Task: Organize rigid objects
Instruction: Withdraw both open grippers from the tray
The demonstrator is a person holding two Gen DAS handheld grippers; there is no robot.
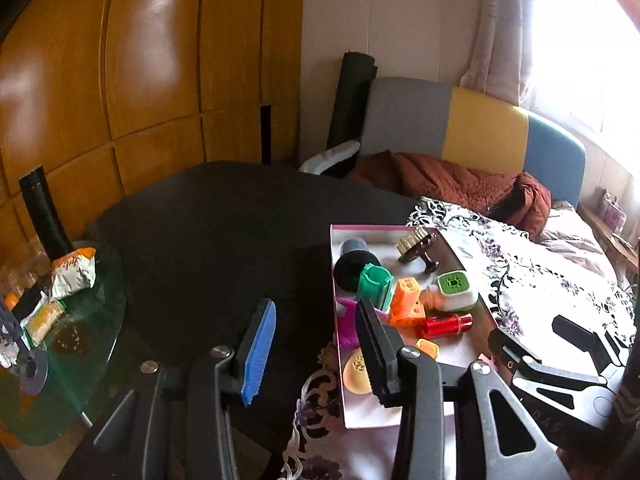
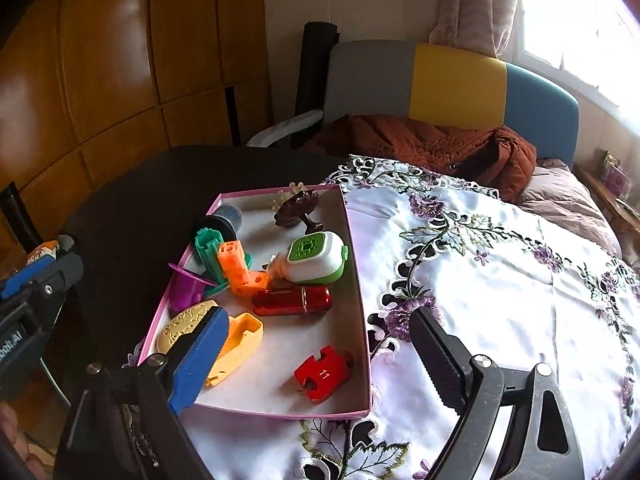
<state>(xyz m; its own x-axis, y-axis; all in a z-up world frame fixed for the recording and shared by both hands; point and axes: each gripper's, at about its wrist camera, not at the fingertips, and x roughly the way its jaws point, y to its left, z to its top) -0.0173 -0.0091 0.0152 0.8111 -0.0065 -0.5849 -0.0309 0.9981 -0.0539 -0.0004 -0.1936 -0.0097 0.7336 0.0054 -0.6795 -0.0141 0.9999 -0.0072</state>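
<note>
A shallow cardboard tray [image 2: 357, 280] with a pink rim and pale floor sits on the edge of a white satin tablecloth [image 2: 500, 280] embroidered with purple flowers and cut-out lace, which in turn lies over a dark matte table [image 2: 132, 208]. The task's rigid pieces lie gathered inside the tray. At its twelve o'clock end stands a dark brown glossy comb-like piece [image 2: 298, 206] on a stem, with a grey-and-black cylinder [image 2: 228, 216] at about ten o'clock. Toward the centre, a ribbed green plastic block [image 2: 208, 250] touches an orange angular block [image 2: 238, 272], and just to their three o'clock lies a rounded white-and-green case [image 2: 316, 258] with a perforated top. Below it rests a shiny red cylinder [image 2: 294, 300], lying flat. A purple cup-shaped piece [image 2: 186, 288] leans at nine o'clock, a cream oval disc [image 2: 182, 328] with raised ornament and a yellow hollow shell [image 2: 240, 340] lie at seven o'clock, and a red puzzle-shaped block [image 2: 322, 374] lies apart at five o'clock.

The right gripper [image 2: 320, 360] hovers over the tray's near end, its ridged blue and black pads spread wide with nothing between them. The left gripper [image 1: 316, 352] hangs beside the tray's nine o'clock edge, fingers moderately apart and empty.
</note>
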